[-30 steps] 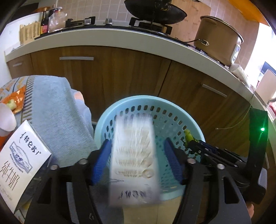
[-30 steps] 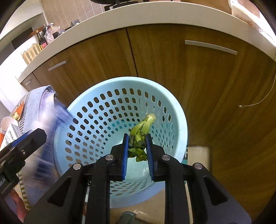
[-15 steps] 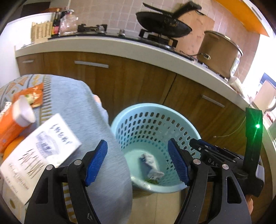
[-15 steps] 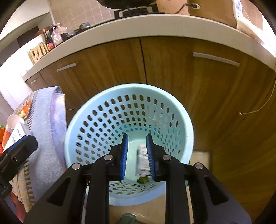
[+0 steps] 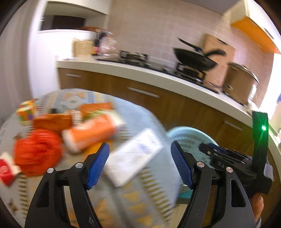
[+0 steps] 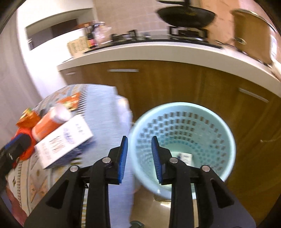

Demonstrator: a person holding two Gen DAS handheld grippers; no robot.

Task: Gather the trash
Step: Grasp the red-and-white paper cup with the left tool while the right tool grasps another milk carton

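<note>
A light blue perforated basket (image 6: 182,140) stands on the floor by the wooden cabinets, with a small white carton (image 6: 186,157) at its bottom. It also shows in the left wrist view (image 5: 189,138). My left gripper (image 5: 140,164) is open and empty above the table, over a white milk carton (image 5: 135,154). My right gripper (image 6: 139,157) is open and empty, at the basket's left rim. An orange cup (image 5: 93,131), a red net bag (image 5: 36,150) and snack packets (image 5: 52,121) lie on the cloth-covered table (image 5: 137,198).
A worktop (image 6: 158,50) with a wok (image 6: 186,14) and a brown cooker pot (image 6: 251,29) runs behind. The table's blue cloth (image 6: 108,112) hangs down next to the basket. Both views are motion-blurred.
The left gripper let its white carton fall into the basket and swung left over the table. The right gripper dropped the green vegetable scrap, opened wider and moved back and left.
</note>
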